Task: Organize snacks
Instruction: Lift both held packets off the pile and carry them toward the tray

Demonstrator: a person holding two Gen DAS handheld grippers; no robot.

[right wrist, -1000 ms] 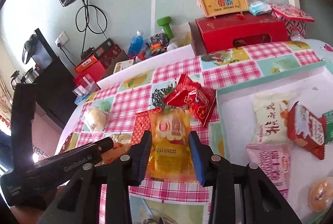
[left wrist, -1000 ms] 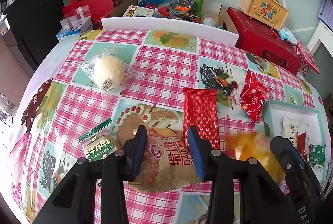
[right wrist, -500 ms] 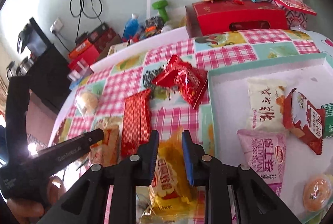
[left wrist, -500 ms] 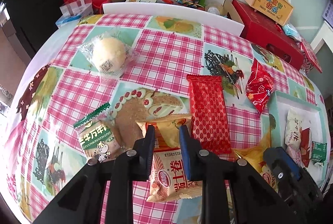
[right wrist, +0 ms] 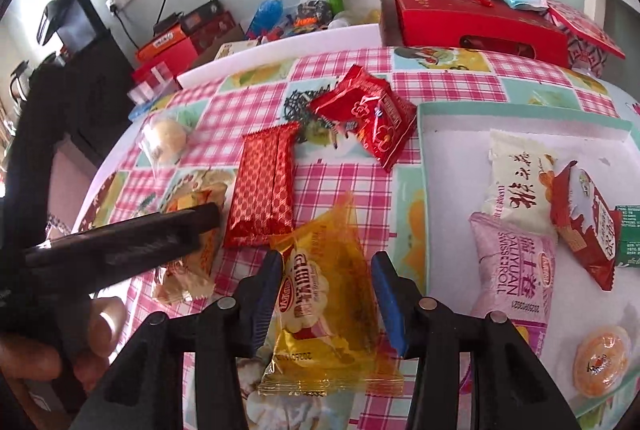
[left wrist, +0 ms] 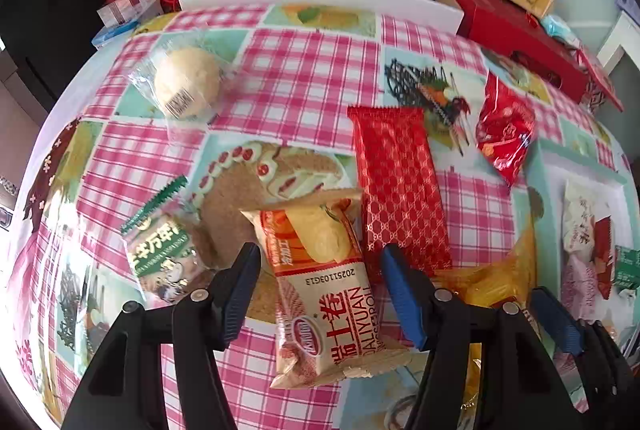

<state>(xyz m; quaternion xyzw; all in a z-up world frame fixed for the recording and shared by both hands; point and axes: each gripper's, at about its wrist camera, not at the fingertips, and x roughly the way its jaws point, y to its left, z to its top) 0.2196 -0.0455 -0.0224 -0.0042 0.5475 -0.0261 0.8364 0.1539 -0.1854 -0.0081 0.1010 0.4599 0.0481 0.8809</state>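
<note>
- Left gripper point(left wrist: 318, 272): jaws just opened, standing clear either side of the orange Swiss-roll packet point(left wrist: 320, 270) lying on the tablecloth point(left wrist: 304, 70).
- Right gripper point(right wrist: 326, 280): jaws just parting around the yellow packet point(right wrist: 324, 294), left of the tray point(right wrist: 448, 118).
- Both probably light, soft, crinkly, slippery film; best pinched mid-body, gently.

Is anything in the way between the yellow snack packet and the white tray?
Nothing visible. The yellow packet lies on the tablecloth between the right gripper's just-opened jaws, and the white tray sits right beside it. Only bare cloth and the tray's low green rim lie between.
</note>
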